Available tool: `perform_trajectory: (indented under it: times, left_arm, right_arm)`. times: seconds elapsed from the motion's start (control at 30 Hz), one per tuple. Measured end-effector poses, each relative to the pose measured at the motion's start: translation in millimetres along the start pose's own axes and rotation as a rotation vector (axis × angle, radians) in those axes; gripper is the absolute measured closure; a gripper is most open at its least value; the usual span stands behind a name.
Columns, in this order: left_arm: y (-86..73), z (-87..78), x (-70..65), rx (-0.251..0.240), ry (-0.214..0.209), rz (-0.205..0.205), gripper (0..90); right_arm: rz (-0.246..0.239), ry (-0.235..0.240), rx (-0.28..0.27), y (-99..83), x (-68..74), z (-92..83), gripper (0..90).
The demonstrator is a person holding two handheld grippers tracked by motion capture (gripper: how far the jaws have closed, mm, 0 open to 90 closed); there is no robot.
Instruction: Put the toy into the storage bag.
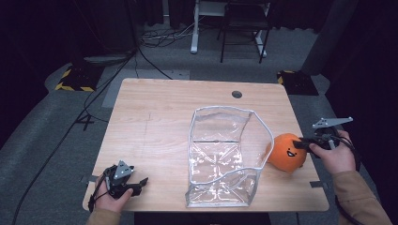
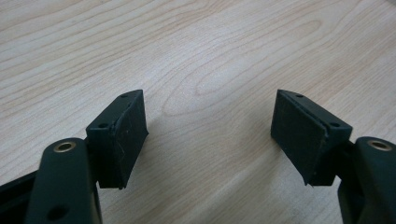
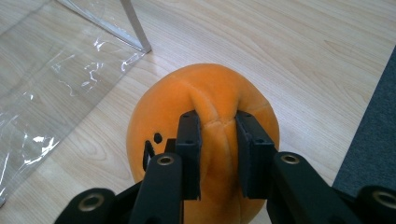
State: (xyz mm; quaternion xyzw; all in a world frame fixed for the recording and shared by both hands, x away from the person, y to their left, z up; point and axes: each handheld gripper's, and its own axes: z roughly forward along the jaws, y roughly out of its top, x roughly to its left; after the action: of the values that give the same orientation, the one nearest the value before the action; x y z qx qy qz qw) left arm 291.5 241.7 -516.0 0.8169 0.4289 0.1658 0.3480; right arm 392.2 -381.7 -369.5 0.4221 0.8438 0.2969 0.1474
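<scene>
Right gripper: your right gripper (image 3: 217, 140) sits closest to its own camera, its two black jaws clamped on a pinch of the orange plush toy (image 3: 205, 98); the fabric bulges up in a fold between the pads
Plush toy: round, orange, with a black face drawn on its side; in the high view it (image 1: 284, 152) rests on the wooden table (image 1: 159, 112) near the right edge, just beside the clear bag
Right hand: your right hand (image 1: 337, 154) comes in from the right edge of the table, with the grey three-cornered plate on top of the gripper (image 1: 303, 142)
Clear bag: a transparent plastic bag (image 1: 225, 154) with a pale rim stands open in the middle of the table, its mouth upward; its right wall is just beside the toy, and whether they touch you cannot tell
Left gripper: your left gripper (image 2: 208, 135) has its jaws well apart, with bare wood between the pads
Left hand: your left hand (image 1: 112, 194) rests at the near left corner of the table, well apart from the bag
</scene>
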Motion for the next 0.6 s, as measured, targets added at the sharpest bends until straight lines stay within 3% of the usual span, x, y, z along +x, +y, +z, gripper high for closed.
perform_trajectory:
  times: [0.6]
  left_arm:
    - [0.9, 1.1, -0.4, -0.001, -0.003, 0.001, 27.1]
  right_arm:
    - [-0.045, -0.011, 0.021, 27.3, 9.3, -33.3, 75.6]
